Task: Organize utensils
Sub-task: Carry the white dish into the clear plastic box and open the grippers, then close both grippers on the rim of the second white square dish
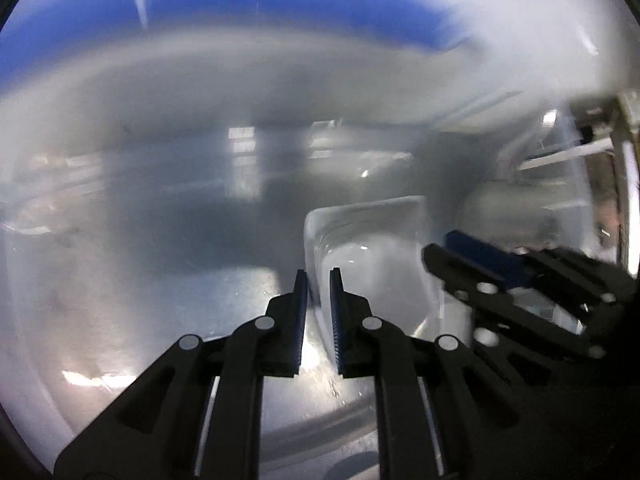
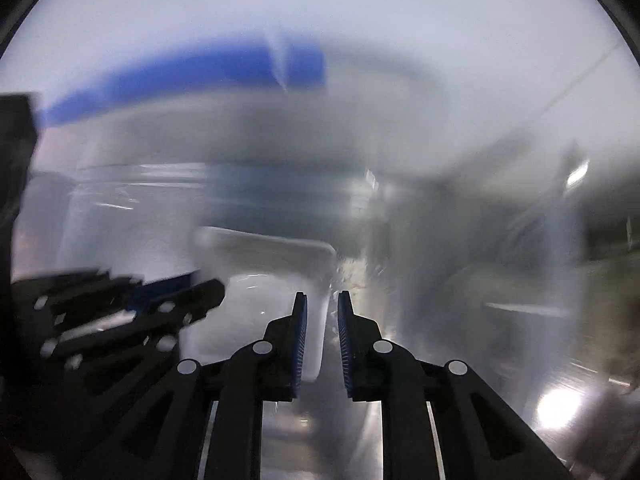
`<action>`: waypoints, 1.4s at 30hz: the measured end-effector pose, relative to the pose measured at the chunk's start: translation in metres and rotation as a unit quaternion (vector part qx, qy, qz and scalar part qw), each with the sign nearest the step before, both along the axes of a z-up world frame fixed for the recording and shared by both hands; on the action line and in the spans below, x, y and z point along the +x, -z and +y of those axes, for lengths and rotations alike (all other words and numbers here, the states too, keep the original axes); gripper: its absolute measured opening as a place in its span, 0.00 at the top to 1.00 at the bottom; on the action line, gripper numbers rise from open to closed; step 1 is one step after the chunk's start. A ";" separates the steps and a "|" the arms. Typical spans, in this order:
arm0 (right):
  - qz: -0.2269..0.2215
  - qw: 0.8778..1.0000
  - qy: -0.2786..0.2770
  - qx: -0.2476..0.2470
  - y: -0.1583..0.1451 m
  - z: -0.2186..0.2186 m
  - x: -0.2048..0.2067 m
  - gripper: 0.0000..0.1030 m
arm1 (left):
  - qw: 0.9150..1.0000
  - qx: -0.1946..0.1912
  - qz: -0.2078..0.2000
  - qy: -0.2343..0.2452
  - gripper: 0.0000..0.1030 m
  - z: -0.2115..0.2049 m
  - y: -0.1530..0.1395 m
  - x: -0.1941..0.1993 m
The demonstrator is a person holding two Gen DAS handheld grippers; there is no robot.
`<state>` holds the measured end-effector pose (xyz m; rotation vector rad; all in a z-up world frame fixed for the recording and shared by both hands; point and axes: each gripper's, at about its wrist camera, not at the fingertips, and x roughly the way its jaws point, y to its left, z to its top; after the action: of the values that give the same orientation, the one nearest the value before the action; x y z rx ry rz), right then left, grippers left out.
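Both views look steeply down at a shiny metal surface (image 1: pixel 160 240), blurred and full of reflected light. On it stands a clear plastic tray (image 1: pixel 372 248), shallow and rounded at the corners, its walls see-through.

The left gripper (image 1: pixel 319 292) straddles the tray's left wall: one finger outside, one inside, the thin wall between the blue ribbed pads (image 1: pixel 335 320). The gap is narrow, and the pads look pressed onto the plastic, though blur and the wall's clearness make the contact hard to confirm.

The right gripper (image 2: pixel 322 312) is at the tray's opposite wall (image 2: pixel 326 280), which runs up between its two fingers. Its jaws stand a little wider than the left's, with a visible gap between the wall and the right pad, so it does not appear to be clamping.

Each gripper shows in the other's view: the right gripper (image 1: pixel 516 280) beside the tray's far edge in the left view, and the left gripper (image 2: pixel 132 308) low on the left in the right view.

A blue band (image 1: pixel 240 12) curves across the top of both views, with white around it. No utensils can be made out in either view; the tray's inside looks bare as far as the blur allows.
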<state>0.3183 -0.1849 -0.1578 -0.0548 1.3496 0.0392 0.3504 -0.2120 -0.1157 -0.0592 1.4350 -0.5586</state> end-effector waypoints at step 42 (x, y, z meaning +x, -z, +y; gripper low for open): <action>0.015 0.985 0.031 0.170 0.071 -0.126 -0.270 0.84 | 0.999 -0.049 0.011 -0.002 0.77 -0.066 0.045 -0.287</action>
<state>0.0479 -0.3111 -0.2292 0.2774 1.3575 0.2174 0.0638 -0.2781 -0.1605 -0.1469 1.4272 -0.6267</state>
